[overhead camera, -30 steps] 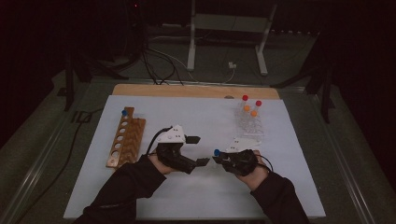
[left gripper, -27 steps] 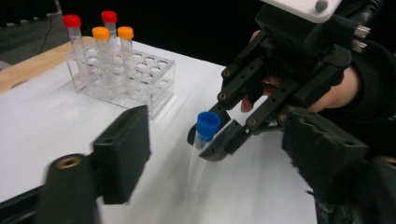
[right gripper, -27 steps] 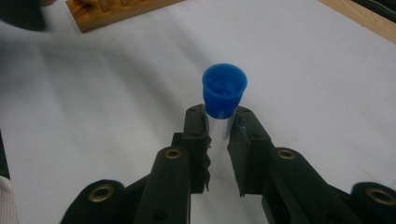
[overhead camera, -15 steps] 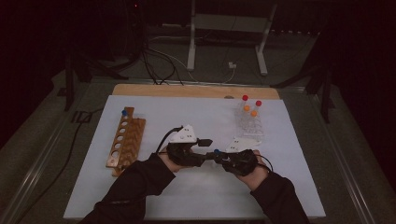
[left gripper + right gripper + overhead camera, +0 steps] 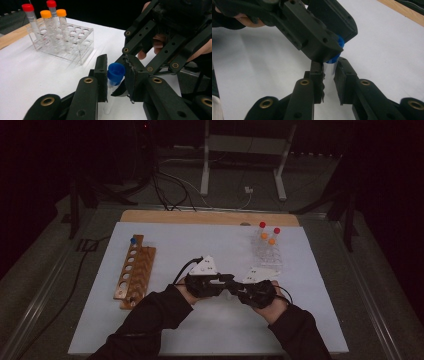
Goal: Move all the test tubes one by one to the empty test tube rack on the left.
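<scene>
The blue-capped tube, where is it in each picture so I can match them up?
High view: blue-capped tube at centre, tiny and mostly hidden where the two grippers meet.
Left gripper view: lower centre, cap between the left gripper jaws.
Right gripper view: centre, clear body in the right gripper, cap under the other gripper's jaws.
Shared landmark: the white mat.

Both forearms come in from the near edge, angled inward. The left gripper (image 5: pixel 226 281) and right gripper (image 5: pixel 240 292) meet tip to tip at table centre. The left jaws have just been closing; the right jaws are clamped narrow.
</scene>
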`<state>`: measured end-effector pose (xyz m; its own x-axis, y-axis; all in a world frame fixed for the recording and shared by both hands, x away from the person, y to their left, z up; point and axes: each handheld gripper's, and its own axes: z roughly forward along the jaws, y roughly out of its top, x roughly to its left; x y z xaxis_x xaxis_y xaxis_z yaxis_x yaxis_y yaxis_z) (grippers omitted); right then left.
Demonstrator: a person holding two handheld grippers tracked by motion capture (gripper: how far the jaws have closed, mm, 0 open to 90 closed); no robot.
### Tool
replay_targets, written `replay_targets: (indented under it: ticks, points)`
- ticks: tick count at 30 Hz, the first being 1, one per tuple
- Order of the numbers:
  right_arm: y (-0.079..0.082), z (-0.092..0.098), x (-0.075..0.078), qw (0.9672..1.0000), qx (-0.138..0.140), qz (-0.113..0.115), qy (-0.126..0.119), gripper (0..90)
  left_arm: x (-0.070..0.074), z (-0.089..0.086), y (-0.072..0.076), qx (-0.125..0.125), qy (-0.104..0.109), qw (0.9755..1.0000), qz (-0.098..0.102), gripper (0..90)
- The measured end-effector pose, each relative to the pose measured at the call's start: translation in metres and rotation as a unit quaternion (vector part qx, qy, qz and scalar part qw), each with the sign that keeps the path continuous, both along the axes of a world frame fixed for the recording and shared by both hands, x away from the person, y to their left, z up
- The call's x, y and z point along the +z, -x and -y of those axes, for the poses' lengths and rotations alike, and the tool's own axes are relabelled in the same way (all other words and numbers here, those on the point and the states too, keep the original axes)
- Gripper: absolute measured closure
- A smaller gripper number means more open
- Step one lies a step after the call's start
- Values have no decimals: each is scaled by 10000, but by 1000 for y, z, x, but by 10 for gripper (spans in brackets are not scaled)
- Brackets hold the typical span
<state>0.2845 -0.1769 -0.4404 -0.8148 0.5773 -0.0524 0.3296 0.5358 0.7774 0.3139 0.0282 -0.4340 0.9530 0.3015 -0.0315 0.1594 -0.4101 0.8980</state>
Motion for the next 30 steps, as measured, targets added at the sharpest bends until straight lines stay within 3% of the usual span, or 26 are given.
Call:
replay_targets:
  ticks: [13,17,25,30]
  points:
    - [-1,2,0,9999,3,14,-134,744,4,-2,-1,2,-67,9999,133,776]
    - [0,4,1,9999,-20,72,-145,676,9,-7,-2,70,-79,9998,149,776]
    - [0,8,3,9995,-107,153,-251,437,20,-27,-5,324,-90,9992,208,777]
    - [1,7,5,9988,-123,164,-442,300,30,-45,-7,536,-170,9980,286,776]
